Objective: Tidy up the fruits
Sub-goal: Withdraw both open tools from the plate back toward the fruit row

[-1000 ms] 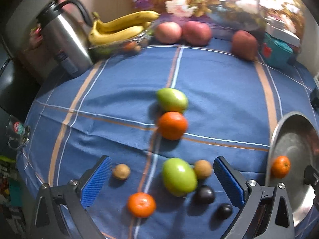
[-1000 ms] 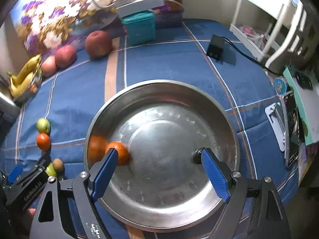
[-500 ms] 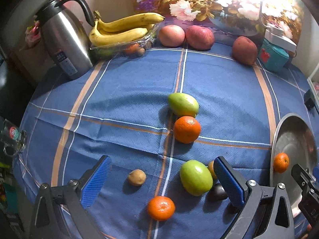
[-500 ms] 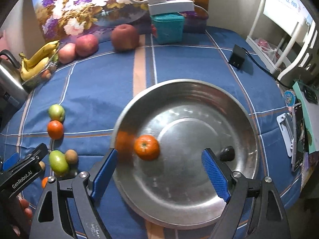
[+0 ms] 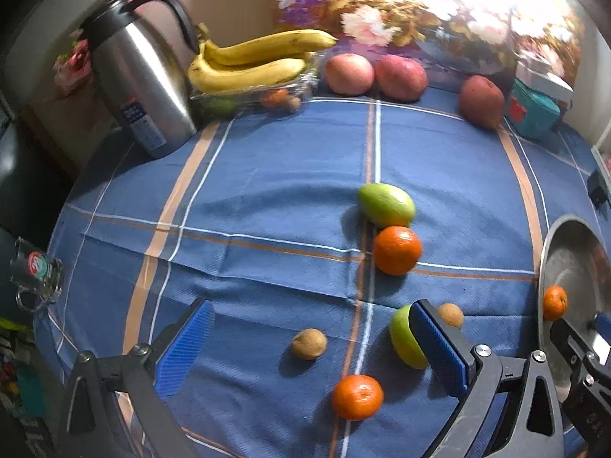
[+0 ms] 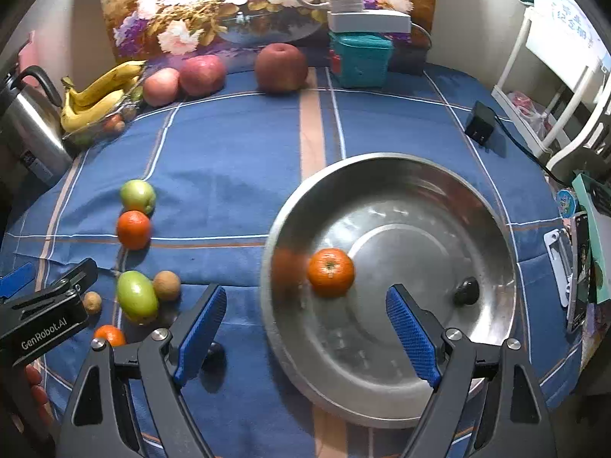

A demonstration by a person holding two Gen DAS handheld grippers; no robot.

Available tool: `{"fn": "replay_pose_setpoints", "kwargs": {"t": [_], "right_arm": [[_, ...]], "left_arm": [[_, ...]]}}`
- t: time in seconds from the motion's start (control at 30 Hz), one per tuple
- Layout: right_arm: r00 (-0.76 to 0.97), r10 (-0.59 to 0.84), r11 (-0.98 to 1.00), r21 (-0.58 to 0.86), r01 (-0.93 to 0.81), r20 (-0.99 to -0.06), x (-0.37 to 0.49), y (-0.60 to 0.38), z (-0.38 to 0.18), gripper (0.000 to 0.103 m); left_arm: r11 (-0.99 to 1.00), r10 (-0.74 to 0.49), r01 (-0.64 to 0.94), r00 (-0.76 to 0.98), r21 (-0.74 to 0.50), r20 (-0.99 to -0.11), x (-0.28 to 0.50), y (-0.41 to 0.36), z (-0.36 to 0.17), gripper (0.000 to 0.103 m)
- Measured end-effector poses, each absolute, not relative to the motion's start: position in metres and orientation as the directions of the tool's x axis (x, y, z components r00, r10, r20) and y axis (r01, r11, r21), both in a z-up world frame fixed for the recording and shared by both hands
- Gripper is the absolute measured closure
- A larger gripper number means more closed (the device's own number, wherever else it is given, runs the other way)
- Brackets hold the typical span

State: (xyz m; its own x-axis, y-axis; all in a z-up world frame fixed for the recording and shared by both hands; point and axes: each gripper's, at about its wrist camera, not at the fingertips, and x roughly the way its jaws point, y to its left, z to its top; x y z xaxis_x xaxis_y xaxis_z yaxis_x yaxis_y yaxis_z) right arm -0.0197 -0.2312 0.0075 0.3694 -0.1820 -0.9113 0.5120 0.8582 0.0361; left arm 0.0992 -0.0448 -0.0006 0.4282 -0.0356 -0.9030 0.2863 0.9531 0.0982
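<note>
Blue checked tablecloth (image 6: 229, 175) under round steel basin (image 6: 492, 206), dimpled orange (image 6: 330, 272), perhaps plum (image 6: 466, 291).

Scattered fruit (image 5: 396, 250) on blue tablecloth (image 5: 267, 198)

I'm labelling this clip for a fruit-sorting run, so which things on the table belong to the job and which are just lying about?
Part of the job:
- steel bowl
- orange in the bowl
- dark fruit in the bowl
- loose oranges
- green fruits
- small brown fruits

Lying about:
- kettle
- teal box
- black adapter
- glass mug
</note>
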Motion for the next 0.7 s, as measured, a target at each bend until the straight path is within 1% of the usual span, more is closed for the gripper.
{"fn": "replay_pose_setpoints", "kwargs": {"t": [0.17,0.37,0.5,0.7], "right_arm": [[0.395,-0.135,0.863,0.088,0.497,-0.909,-0.016,-0.223,0.009,0.017],[0.437,-0.083,0.881,0.139,0.452,-0.895,-0.011,-0.206,0.017,0.017],[0.449,-0.061,0.894,0.151,0.421,-0.892,-0.011,-0.196,0.019,0.017],[0.419,-0.039,0.908,0.143,0.395,-0.907,-0.013,-0.185,0.012,0.017]], "left_arm": [[0.967,-0.049,0.249,0.415,0.062,-0.909,0.103,-0.026,0.001,0.000],[0.969,-0.090,0.249,0.397,0.013,-0.913,0.098,-0.019,0.007,0.000],[0.965,-0.095,0.262,0.374,0.007,-0.923,0.093,-0.023,0.005,0.000],[0.963,-0.065,0.270,0.326,0.027,-0.943,0.086,-0.027,-0.009,0.000]]}}
